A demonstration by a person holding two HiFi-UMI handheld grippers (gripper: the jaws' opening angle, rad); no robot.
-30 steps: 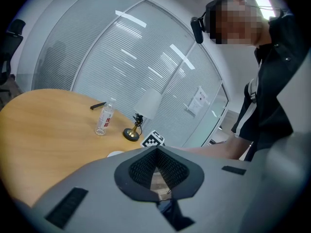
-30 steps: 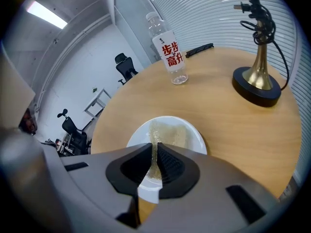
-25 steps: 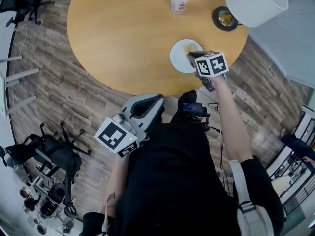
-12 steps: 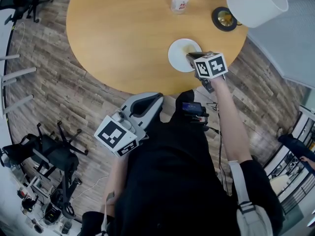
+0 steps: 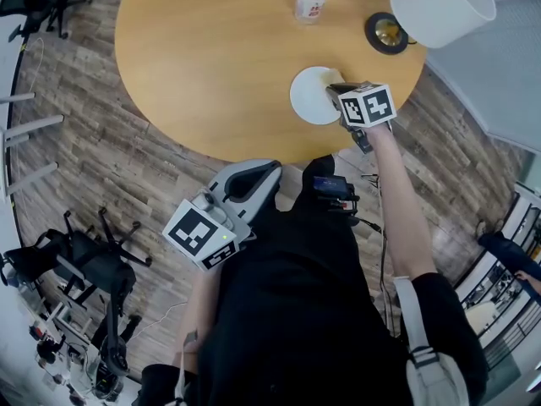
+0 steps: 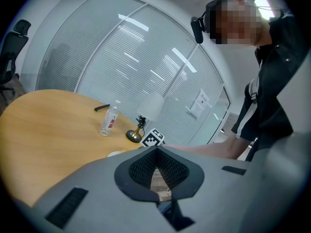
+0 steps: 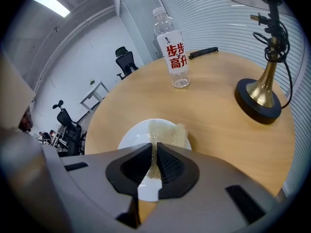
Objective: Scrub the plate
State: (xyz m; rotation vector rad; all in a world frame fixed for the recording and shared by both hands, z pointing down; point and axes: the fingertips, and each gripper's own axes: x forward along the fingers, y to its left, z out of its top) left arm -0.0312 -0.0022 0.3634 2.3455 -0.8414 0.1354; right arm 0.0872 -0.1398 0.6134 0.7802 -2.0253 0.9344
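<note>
Plate (image 5: pixel 306 98), round and white, lies flat close to the tabletop's (image 5: pixel 194 66) near edge, with wide bare wood to its left. Nearest, the left gripper (image 5: pixel 270 170) hangs off the tabletop, its jaws together on nothing. The right gripper's (image 7: pixel 154 149) jaws are clamped on a thin yellowish sponge (image 7: pixel 170 134). Its length runs away across the plate toward the bottle (image 7: pixel 173 52), and only the right gripper view shows this grip. The lamp base (image 7: pixel 257 98) stands farther right.

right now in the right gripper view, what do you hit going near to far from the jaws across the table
sponge pinched in the right gripper, lying on the white plate → lamp base → water bottle → dark flat item at the far edge
</note>
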